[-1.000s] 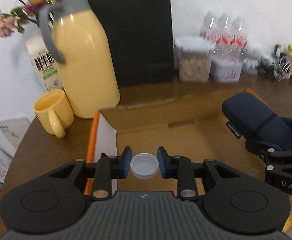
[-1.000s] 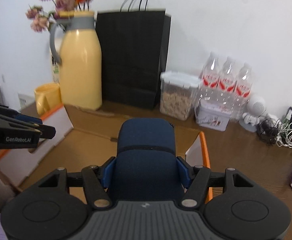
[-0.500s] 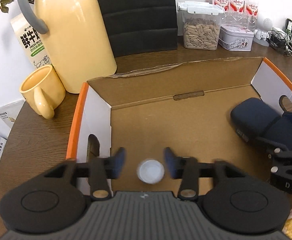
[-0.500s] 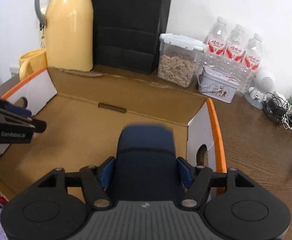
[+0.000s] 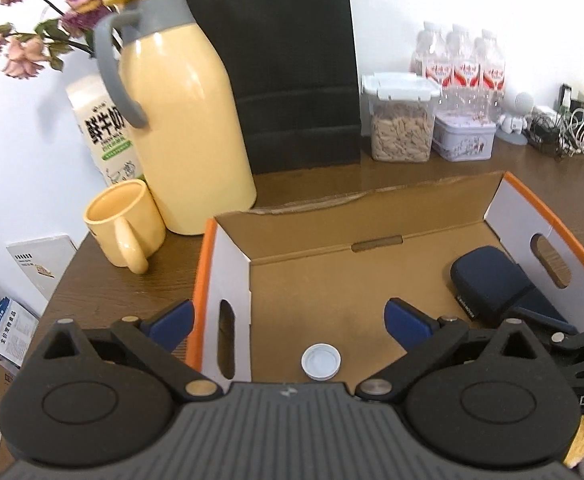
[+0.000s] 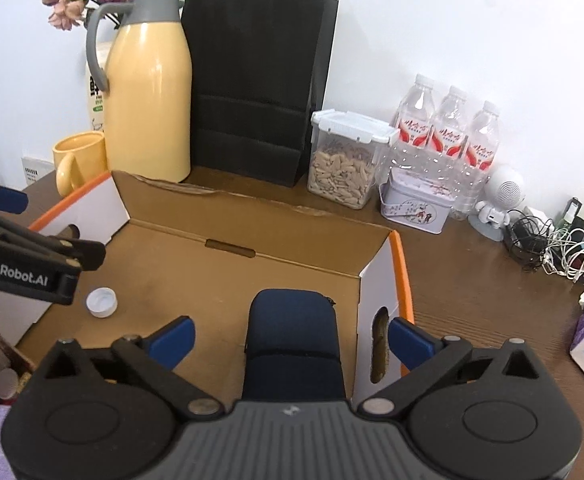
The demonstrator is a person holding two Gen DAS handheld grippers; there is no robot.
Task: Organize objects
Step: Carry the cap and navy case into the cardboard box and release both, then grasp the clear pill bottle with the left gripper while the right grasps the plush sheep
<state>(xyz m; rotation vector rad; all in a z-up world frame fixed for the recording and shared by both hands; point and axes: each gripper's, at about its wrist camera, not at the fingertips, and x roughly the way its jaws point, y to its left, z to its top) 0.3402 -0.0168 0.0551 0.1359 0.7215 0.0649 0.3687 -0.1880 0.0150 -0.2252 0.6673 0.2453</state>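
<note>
Left gripper (image 5: 290, 322): jaws have just been opening, now standing wide, gripping nothing; white bottle cap (image 5: 321, 361) lying between the fingers on the cardboard box (image 5: 376, 216) floor. Right gripper (image 6: 292, 338): likewise just opening, spread wide; navy case (image 6: 292, 332) resting between the fingers, untouched.

Bright even indoor light, soft shadows, glare on yellow jug (image 5: 188, 128), strong fisheye bend, dark corners
</note>
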